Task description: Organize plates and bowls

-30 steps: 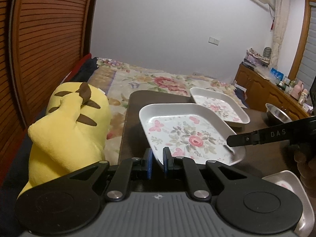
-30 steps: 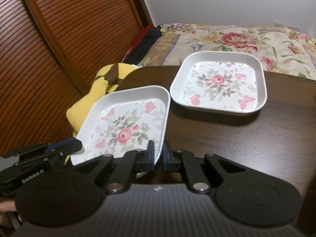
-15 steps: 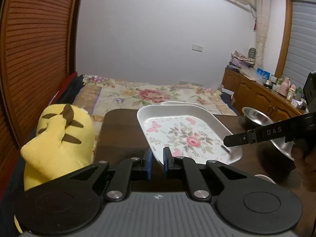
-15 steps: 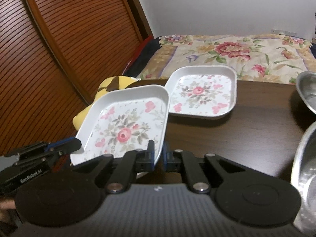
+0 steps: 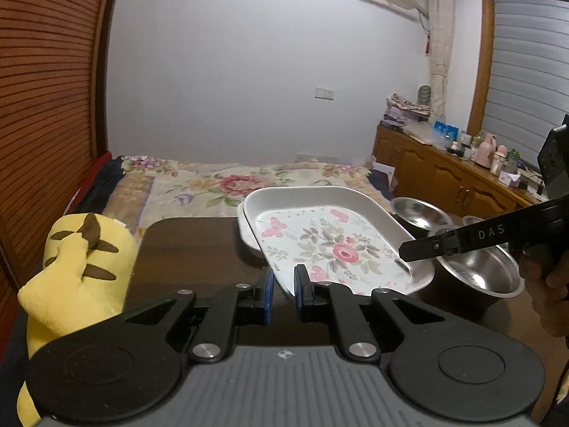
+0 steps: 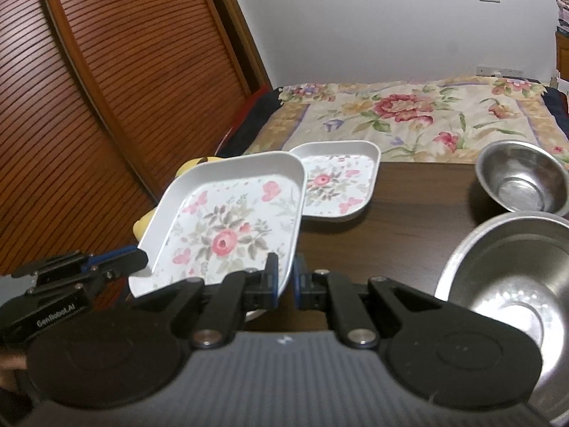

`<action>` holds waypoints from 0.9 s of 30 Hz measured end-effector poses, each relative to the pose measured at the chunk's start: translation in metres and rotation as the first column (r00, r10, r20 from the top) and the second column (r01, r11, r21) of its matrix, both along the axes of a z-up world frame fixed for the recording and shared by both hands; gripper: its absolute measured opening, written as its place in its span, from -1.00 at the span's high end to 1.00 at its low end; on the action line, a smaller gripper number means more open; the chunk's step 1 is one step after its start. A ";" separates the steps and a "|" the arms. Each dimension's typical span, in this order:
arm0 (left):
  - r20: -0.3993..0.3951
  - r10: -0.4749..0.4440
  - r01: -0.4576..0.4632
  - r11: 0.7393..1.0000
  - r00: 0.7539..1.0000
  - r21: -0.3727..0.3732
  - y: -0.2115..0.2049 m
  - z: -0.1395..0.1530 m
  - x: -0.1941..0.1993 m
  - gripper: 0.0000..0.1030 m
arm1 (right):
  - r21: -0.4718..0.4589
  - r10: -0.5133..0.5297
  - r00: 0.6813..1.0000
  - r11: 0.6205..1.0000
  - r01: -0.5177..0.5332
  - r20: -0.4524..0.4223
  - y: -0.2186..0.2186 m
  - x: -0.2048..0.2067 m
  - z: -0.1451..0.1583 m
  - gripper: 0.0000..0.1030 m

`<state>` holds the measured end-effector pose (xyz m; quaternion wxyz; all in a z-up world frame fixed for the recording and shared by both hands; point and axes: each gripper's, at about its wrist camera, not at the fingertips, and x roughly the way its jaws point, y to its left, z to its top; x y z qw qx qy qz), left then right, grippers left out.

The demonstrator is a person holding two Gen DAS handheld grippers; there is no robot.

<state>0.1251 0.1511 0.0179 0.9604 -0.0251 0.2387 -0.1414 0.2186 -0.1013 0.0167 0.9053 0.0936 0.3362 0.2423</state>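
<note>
My left gripper [image 5: 283,293] and right gripper [image 6: 285,281] each pinch a near corner of the floral square plate [image 6: 227,227], held tilted above the dark table [image 6: 409,213], partly overlapping the matching plate [image 6: 341,185] beyond.

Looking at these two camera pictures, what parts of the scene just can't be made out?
- Second plate: in the left view, mostly hidden behind the lifted plate.
- Large steel bowl: in the right view, cut off by the right edge and the gripper body.
- Yellow plush toy: in the right view, nearly all hidden behind the lifted plate.
- Items on the sideboard: in the left view, too small to identify.
</note>
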 end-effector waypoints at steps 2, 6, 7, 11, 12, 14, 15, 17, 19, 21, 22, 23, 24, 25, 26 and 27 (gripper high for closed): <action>0.008 -0.013 0.013 1.000 1.000 0.001 -0.005 0.002 -0.003 0.74 | 0.006 -0.011 1.000 1.000 0.011 0.010 -0.007 -0.006 0.000 0.82; 0.029 -0.038 0.037 0.999 0.999 0.009 -0.015 0.008 -0.009 0.74 | 0.018 -0.021 1.000 1.000 0.021 0.020 -0.021 -0.015 0.001 0.81; 0.034 -0.045 0.044 0.999 0.998 0.010 -0.018 0.010 -0.011 0.74 | 0.022 -0.023 1.000 1.000 0.023 0.021 -0.024 -0.017 0.001 0.81; 0.051 -0.070 0.069 0.997 0.996 0.025 -0.029 0.016 -0.020 0.74 | 0.036 -0.028 0.999 0.999 0.027 0.031 -0.036 -0.024 0.004 0.81; 0.052 -0.073 0.072 0.997 0.996 0.027 -0.031 0.017 -0.022 0.74 | 0.040 -0.028 0.999 0.999 0.026 0.033 -0.039 -0.025 0.004 0.81; 0.056 -0.077 0.076 0.997 0.995 0.026 -0.033 0.018 -0.026 0.74 | 0.050 -0.028 0.999 0.998 0.027 0.034 -0.044 -0.030 0.004 0.81; 0.056 -0.080 0.079 0.996 0.995 0.030 -0.035 0.017 -0.029 0.74 | 0.052 -0.028 0.999 0.998 0.027 0.034 -0.045 -0.032 0.003 0.81; 0.054 -0.088 0.085 0.995 0.995 0.051 -0.039 0.015 -0.035 0.73 | 0.052 -0.025 0.999 0.998 0.024 0.034 -0.048 -0.036 0.000 0.81; 0.051 -0.095 0.091 0.993 0.994 0.071 -0.043 0.013 -0.042 0.73 | 0.053 -0.022 0.999 0.998 0.020 0.032 -0.051 -0.041 -0.002 0.81; 0.047 -0.102 0.097 0.992 0.994 0.085 -0.046 0.010 -0.047 0.73 | 0.054 -0.016 0.999 0.998 0.014 0.032 -0.053 -0.046 -0.005 0.81; 0.046 -0.104 0.100 0.991 0.994 0.088 -0.047 0.008 -0.050 0.73 | 0.057 -0.013 0.999 0.998 0.012 0.030 -0.055 -0.050 -0.008 0.81; 0.044 -0.106 0.102 0.991 0.993 0.089 -0.047 0.007 -0.053 0.73 | 0.057 -0.010 1.000 0.998 0.008 0.027 -0.056 -0.052 -0.009 0.81; 0.042 -0.109 0.105 0.990 0.993 0.089 -0.048 0.006 -0.056 0.73 | 0.056 -0.007 1.000 0.998 0.006 0.024 -0.057 -0.055 -0.012 0.81; 0.039 -0.112 0.108 0.990 0.993 0.089 -0.049 0.004 -0.059 0.73 | 0.055 -0.005 1.000 0.999 0.004 0.021 -0.057 -0.057 -0.015 0.81; 0.036 -0.115 0.112 0.990 0.993 0.091 -0.049 0.002 -0.061 0.73 | 0.051 -0.002 1.000 0.999 0.001 0.017 -0.057 -0.060 -0.018 0.81; 0.032 -0.118 0.115 0.989 0.992 0.093 -0.050 0.000 -0.063 0.73 | 0.049 0.000 1.000 0.999 0.000 0.014 -0.058 -0.063 -0.019 0.81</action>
